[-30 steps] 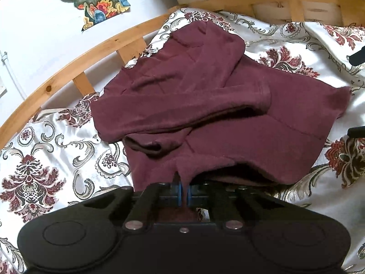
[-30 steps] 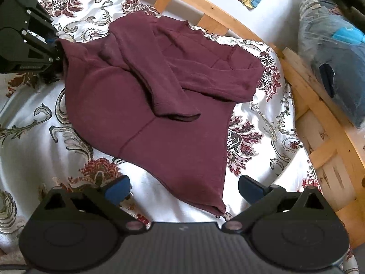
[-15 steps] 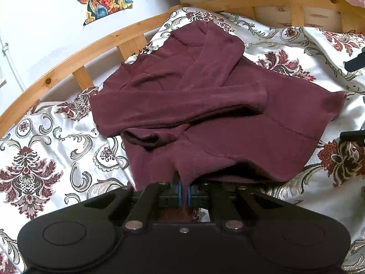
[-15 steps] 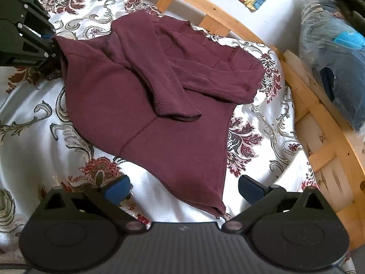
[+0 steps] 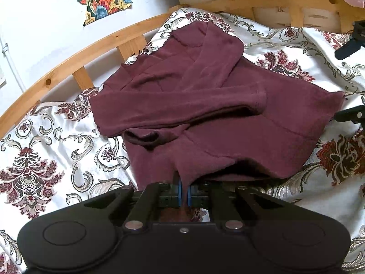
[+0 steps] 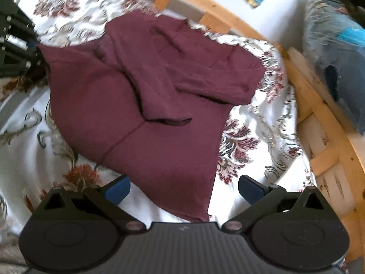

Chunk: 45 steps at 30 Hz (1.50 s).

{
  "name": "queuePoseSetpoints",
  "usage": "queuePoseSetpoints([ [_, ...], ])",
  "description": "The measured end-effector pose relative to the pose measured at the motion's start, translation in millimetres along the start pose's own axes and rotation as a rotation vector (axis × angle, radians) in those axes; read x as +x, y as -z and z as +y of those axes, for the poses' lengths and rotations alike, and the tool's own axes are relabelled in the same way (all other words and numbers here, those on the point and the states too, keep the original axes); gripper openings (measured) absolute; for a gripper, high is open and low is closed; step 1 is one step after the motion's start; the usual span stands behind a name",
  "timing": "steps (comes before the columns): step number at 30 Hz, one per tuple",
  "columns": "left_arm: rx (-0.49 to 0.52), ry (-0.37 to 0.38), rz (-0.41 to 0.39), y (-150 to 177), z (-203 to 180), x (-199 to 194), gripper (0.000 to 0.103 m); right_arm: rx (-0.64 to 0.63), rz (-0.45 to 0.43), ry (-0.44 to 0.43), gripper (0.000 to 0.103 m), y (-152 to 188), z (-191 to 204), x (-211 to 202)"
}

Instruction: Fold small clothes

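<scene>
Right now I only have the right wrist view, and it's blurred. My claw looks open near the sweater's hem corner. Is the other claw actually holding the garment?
Observer: Yes. The left claw is shut on the maroon sweater, pinching a hem edge between its blue pads.
Operator: Is that pinched edge lifted?
Observer: Slightly; a dark shadowed gap shows under the hem beside the claw.
Operator: Are the sleeves folded in?
Observer: Both sleeves lie crossed over the body; one cuff opens toward the left claw.
</scene>
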<state>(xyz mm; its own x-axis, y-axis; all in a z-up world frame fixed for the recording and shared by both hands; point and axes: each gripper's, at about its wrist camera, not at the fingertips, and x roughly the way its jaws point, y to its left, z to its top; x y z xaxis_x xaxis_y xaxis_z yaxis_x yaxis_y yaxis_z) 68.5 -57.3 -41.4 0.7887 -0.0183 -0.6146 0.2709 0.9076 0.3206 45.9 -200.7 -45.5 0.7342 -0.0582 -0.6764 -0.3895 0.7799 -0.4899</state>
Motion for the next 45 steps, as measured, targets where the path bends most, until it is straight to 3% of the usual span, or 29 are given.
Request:
queuePoseSetpoints([
  [7, 0.003, -0.001, 0.002, 0, -2, 2, 0.004, -0.113, 0.095, -0.130, 0.103, 2, 11, 10],
  [21, 0.000, 0.000, 0.002, 0, -2, 2, 0.004, -0.135, 0.096, -0.096, 0.103, 3, 21, 16],
  [35, -0.013, -0.003, -0.001, 3, -1, 1, 0.004, -0.140, 0.036, -0.028, 0.103, 5, 18, 2],
  [45, -0.017, 0.005, -0.012, 3, 2, 2, 0.004, -0.268, -0.001, -0.061, 0.101, 13, 7, -10],
])
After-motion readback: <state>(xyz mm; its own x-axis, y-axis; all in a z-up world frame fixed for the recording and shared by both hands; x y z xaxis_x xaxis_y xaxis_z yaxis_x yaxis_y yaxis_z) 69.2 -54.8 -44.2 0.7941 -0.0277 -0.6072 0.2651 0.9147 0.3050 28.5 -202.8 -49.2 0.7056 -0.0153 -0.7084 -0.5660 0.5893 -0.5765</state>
